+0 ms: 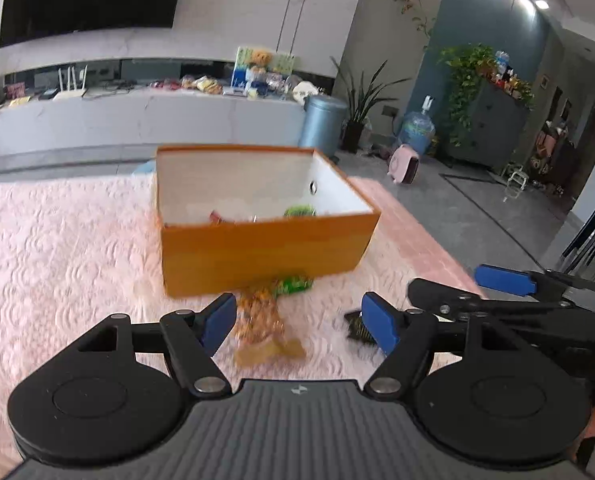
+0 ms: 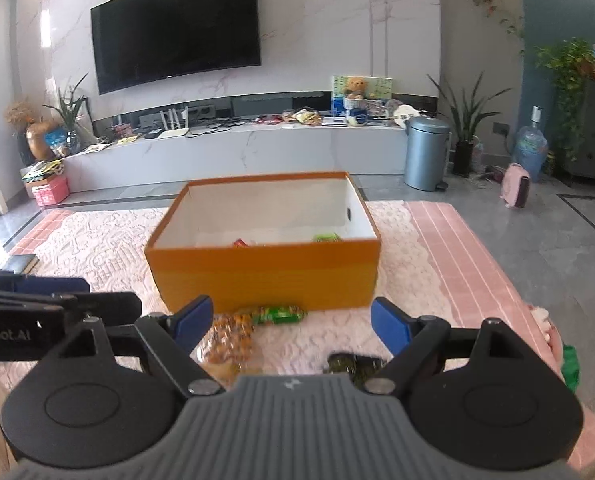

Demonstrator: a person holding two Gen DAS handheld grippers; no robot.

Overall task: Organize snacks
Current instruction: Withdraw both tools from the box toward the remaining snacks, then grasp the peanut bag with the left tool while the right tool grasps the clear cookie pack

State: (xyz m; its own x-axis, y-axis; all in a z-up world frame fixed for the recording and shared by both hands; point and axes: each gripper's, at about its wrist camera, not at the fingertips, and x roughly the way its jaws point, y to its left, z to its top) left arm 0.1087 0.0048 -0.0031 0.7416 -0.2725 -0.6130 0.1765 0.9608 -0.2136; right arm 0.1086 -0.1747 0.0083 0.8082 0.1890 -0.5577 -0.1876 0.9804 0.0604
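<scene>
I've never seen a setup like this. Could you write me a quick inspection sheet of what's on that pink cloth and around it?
Surface: pink textured cloth over a table.
Job's things: open orange box with a few snacks inside; orange snack bag, green packet and dark packet lie on the cloth in front of it.
Clutter: dark book at the cloth's left edge.
Grippers: left gripper and right gripper both open, holding nothing.
Cables: some on the TV shelf.
Surroundings: wall TV, grey bin, houseplants.

Home living room: wall-mounted television (image 2: 175,26), marble media console (image 2: 237,148), houseplants (image 2: 467,116).
</scene>
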